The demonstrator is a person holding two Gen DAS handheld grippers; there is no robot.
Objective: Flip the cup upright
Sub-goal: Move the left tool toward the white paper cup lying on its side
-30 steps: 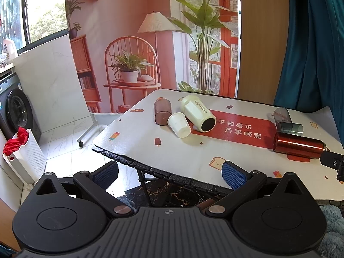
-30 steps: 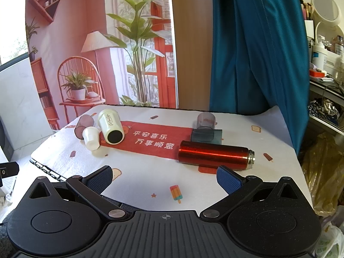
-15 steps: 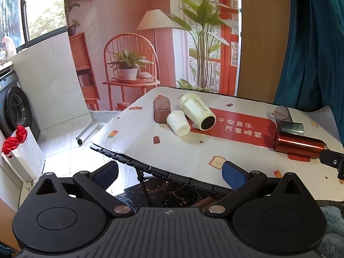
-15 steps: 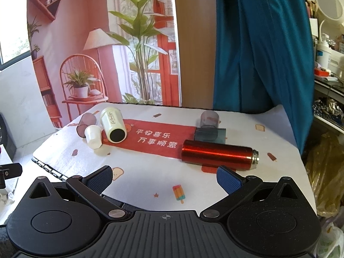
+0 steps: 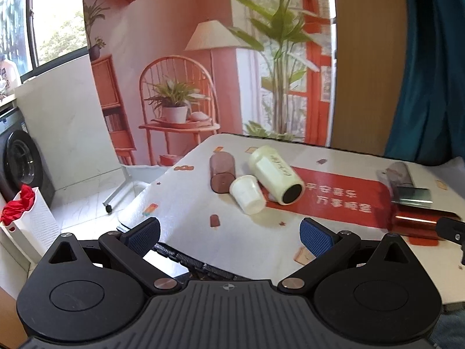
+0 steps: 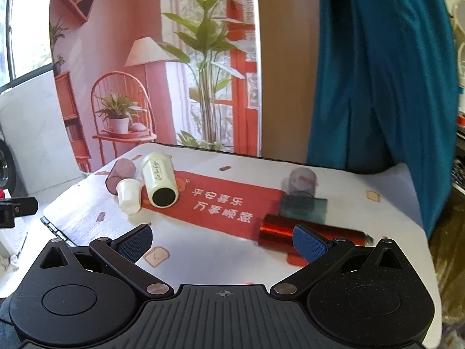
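Several cups lie on their sides on the table. A small white cup [image 5: 247, 193] [image 6: 128, 195] lies between a brown translucent cup [image 5: 222, 171] [image 6: 120, 175] and a tall cream cup [image 5: 276, 179] [image 6: 159, 184]. A red metal bottle [image 6: 279, 232] [image 5: 415, 222] lies at the right, behind it a grey translucent cup [image 6: 300, 181] [image 5: 398, 174] and a dark green cup [image 6: 303, 206] [image 5: 414, 196]. My left gripper [image 5: 229, 234] is open and empty above the table's near edge. My right gripper [image 6: 223, 240] is open and empty, its right finger [image 6: 309, 244] in front of the bottle.
The table [image 5: 186, 203] has a white cloth with a red mat [image 6: 226, 203]. A teal curtain [image 6: 377, 87] hangs at the back right. A white basket with red cloth [image 5: 26, 218] and a washing machine [image 5: 20, 165] stand on the floor at the left.
Both grippers have moved forward toward the table and the cups look larger. The right gripper now overlaps the red bottle. Both stay open. No cup has moved.
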